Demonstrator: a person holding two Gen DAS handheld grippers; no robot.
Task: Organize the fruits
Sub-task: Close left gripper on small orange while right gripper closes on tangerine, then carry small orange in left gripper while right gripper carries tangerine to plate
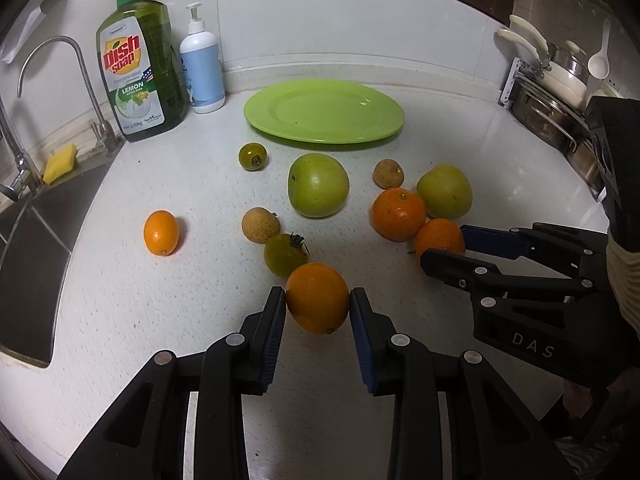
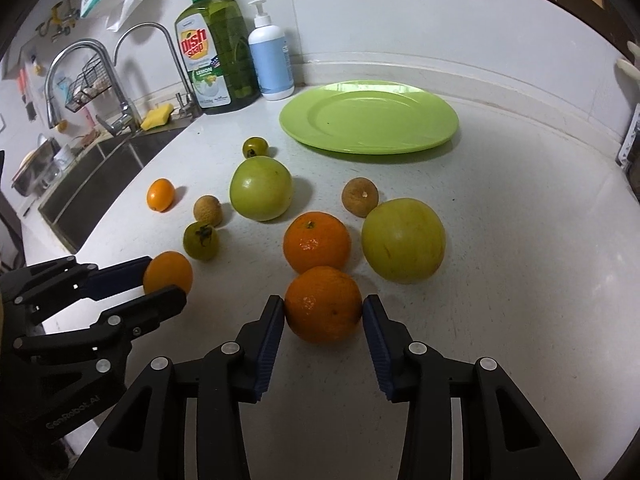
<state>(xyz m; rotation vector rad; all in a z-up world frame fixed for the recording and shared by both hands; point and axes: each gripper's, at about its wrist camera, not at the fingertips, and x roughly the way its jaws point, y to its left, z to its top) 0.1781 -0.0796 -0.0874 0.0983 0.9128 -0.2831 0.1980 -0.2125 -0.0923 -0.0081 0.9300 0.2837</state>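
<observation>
Fruits lie scattered on the white speckled stone countertop (image 1: 160, 300), in front of the round light-green plastic plate (image 1: 324, 112), which has nothing on it. The left gripper (image 1: 318, 306) has its two blue-padded fingers on both sides of a smooth oval orange fruit (image 1: 317, 298), and both pads touch its skin. The right gripper (image 2: 323, 308) holds in the same way a round orange mandarin with dimpled peel (image 2: 323, 304), which sits on the counter just in front of a second orange mandarin with a green stem spot (image 2: 317, 242). To the right of these two is a large yellow-green apple (image 2: 403, 240), and a second large green apple (image 2: 261, 189) is further to the left. Near them are two small brown longans (image 2: 360, 196) (image 2: 207, 210), two small green tomatoes (image 2: 201, 241) (image 2: 255, 147) and a small oval orange kumquat (image 2: 160, 194). Behind, near the wall, stand a green dish soap bottle (image 1: 138, 76) and a white and blue pump bottle (image 1: 201, 68), beside the steel sink (image 1: 28, 240).
</observation>
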